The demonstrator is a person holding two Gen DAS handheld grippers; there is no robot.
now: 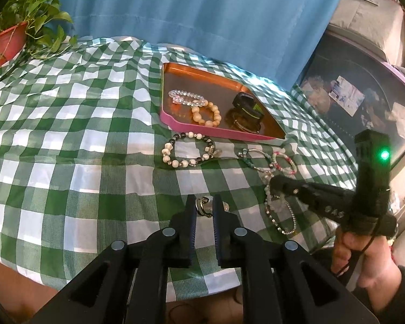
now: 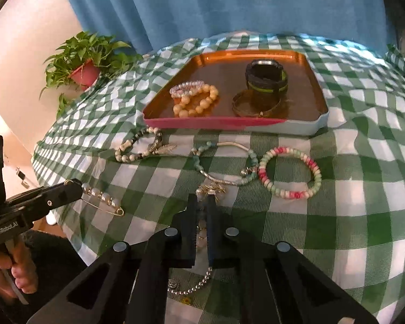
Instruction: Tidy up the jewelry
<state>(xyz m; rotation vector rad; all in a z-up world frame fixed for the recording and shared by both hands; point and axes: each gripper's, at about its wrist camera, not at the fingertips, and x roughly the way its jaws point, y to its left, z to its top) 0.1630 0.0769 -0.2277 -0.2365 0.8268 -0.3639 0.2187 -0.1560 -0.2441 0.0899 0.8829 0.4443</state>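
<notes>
A copper tray (image 1: 175, 120) (image 2: 305, 124) with pink rim holds a clear bead bracelet (image 1: 185, 97), a cream bead bracelet (image 1: 205, 113) (image 2: 195, 102), a black-green watch (image 2: 266, 79) and a bangle (image 2: 253, 108). On the checked cloth lie a black-white bead bracelet (image 1: 187, 149) (image 2: 137, 145), a teal-silver bracelet (image 2: 224, 166) and a pink-green bracelet (image 2: 290, 172). My left gripper (image 1: 204, 202) (image 2: 75, 186) is shut on a pearl safety-pin brooch (image 1: 205, 205) (image 2: 102, 198). My right gripper (image 2: 201, 202) (image 1: 272, 182) is shut on a pale crystal and silver bead bracelet (image 2: 199, 232) (image 1: 279, 213).
A potted plant (image 1: 16, 31) (image 2: 85, 66) stands at the table's far left corner. A blue curtain (image 1: 189, 8) hangs behind. A dark cluttered bin (image 1: 359, 100) sits to the right of the table.
</notes>
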